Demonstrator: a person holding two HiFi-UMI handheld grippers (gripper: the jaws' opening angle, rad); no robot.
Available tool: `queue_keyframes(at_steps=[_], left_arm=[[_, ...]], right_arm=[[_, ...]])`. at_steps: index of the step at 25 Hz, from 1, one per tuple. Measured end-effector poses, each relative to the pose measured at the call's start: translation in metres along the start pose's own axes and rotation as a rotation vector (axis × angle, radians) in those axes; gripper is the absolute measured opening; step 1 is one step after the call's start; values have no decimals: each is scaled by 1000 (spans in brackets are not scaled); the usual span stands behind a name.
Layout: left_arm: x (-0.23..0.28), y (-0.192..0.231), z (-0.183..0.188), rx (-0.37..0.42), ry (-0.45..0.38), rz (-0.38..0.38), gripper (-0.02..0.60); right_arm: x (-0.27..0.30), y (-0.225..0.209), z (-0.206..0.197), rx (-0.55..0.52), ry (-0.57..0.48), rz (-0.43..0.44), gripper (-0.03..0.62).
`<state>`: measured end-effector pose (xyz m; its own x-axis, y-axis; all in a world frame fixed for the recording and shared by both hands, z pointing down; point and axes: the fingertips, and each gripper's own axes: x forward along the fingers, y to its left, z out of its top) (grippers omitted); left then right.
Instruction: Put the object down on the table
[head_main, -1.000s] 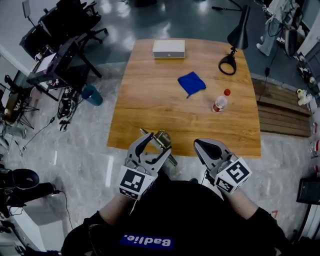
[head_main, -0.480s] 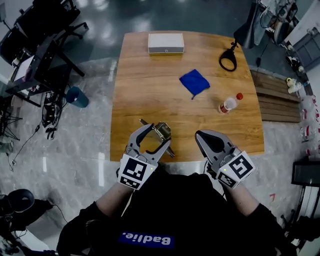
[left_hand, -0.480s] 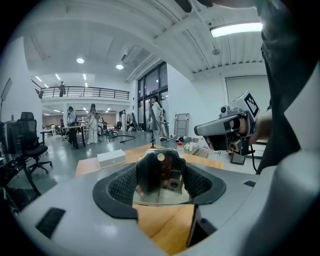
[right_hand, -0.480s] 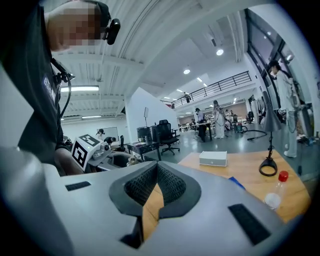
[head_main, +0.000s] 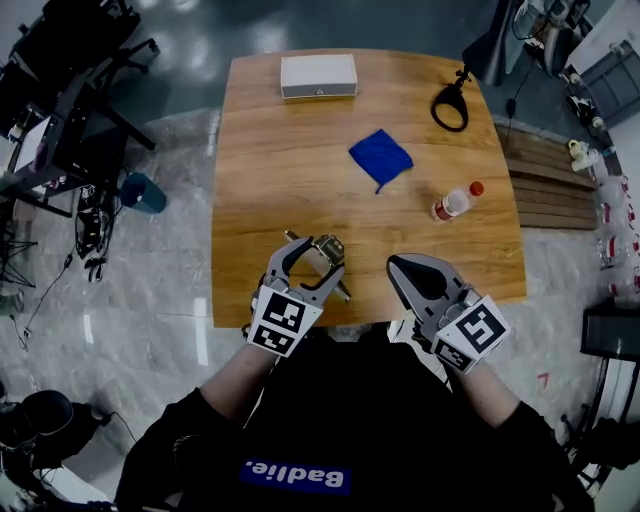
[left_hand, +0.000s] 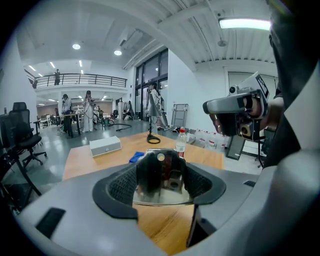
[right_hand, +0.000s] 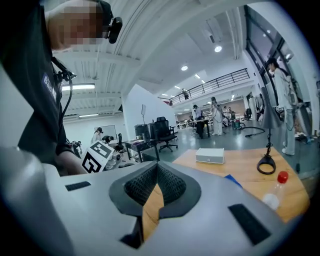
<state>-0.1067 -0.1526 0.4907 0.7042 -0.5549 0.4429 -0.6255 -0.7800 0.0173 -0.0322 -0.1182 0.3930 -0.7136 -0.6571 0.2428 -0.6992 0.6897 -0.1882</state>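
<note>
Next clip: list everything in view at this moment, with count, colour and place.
wooden table: one, light brown, centre of the head view
flat rectangular box: one, pale grey, table's far edge
black desk lamp with ring base: one, black, far right corner
blue cloth: one, blue, crumpled, mid-table
clear plastic bottle with red cap: one, right side of table
teal bin: one, on the floor left of the table
silver metal lock-like fitting: one, silver, near edge, between the left jaws
left gripper: one, grey, closed on the fitting
right gripper: one, grey, jaws together, empty, over the near edge
</note>
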Motion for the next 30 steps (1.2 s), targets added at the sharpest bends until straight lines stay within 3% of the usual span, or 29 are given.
queue_keyframes(at_steps=[9,13,22,30], left_arm=[[68,5,-52,-20,171,42,295],[97,11,-79,13,248,51,295],[154,18,-141,52,425,18,295],[174,12,-170,75,525,-5,295]], right_arm=[[-14,-38,-6,31,7,35,5],[-18,-48,-14,44,30,44,5],[-31,-71,-26,60,59,22,5],[-47,-84,-28,55,57,-5,5]])
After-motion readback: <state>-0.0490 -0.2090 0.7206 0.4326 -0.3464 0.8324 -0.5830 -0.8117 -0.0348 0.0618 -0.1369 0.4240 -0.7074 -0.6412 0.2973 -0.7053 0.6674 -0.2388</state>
